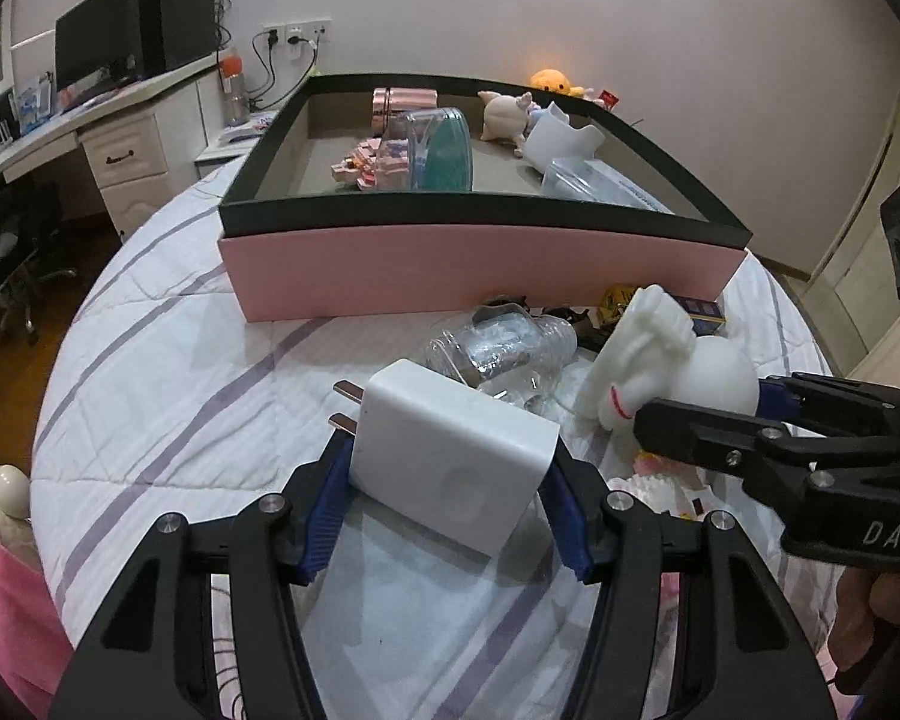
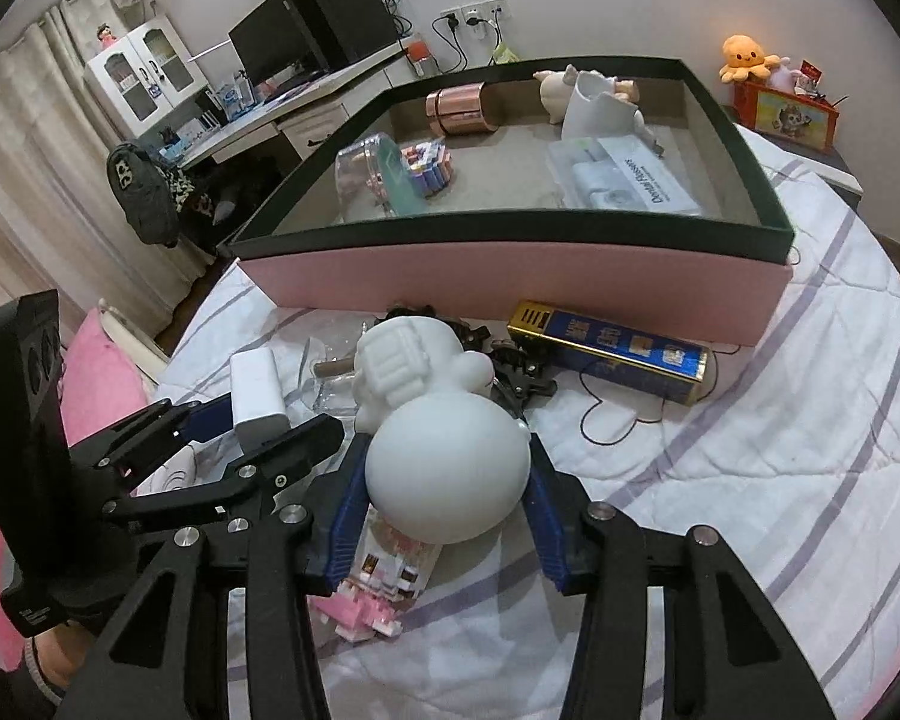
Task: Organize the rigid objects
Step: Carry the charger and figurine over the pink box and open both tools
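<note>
Clamped across its smooth flat sides by the left tool (image 1: 447,498), the stiff, light charger (image 1: 453,456) is held, while the right tool (image 2: 447,492) grips the slippery, fragile white figurine (image 2: 438,438) at its round base.

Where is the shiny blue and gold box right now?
In the right wrist view, the blue and gold box lies on the striped bedcover, right of the white figurine, just in front of the pink tray.

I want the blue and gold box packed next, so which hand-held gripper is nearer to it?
Right. The right hand-held gripper, clamped on the white figurine, sits just short of the box; the left hand-held gripper holds the charger farther away.
</note>
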Demonstrator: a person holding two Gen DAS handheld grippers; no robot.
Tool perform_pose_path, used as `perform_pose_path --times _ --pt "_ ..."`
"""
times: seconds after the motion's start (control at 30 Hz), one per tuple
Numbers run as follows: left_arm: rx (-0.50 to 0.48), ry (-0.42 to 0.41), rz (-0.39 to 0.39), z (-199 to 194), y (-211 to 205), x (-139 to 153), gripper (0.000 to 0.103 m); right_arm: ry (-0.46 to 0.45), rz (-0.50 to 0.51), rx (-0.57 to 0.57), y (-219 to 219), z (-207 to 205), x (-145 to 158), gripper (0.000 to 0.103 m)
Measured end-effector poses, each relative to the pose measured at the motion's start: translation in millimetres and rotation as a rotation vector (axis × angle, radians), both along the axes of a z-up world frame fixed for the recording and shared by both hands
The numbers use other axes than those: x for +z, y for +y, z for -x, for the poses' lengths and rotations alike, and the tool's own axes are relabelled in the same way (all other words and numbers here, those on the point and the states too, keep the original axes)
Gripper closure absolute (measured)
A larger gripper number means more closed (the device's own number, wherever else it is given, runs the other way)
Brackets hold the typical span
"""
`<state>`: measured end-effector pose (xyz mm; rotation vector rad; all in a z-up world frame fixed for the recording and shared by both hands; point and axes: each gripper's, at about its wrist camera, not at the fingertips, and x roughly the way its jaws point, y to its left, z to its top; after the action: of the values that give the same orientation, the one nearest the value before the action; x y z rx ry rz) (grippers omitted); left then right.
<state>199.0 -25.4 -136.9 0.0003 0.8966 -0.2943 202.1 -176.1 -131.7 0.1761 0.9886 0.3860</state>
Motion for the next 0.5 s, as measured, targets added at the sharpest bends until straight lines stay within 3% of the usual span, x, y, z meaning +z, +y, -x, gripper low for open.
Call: perform_pose_path --times 0.2,0.5 --pt "0.013 -0.041 -0.006 7.2 2.4 18.1 0.044 -0.021 -0.011 -0.012 -6.3 6.4 11.3 0.055" --pt "0.030 -0.159 -0.006 -9.8 8.9 74.0 0.044 -0.115 -0.025 -0.021 -16.7 -3.7 55.7 0.055"
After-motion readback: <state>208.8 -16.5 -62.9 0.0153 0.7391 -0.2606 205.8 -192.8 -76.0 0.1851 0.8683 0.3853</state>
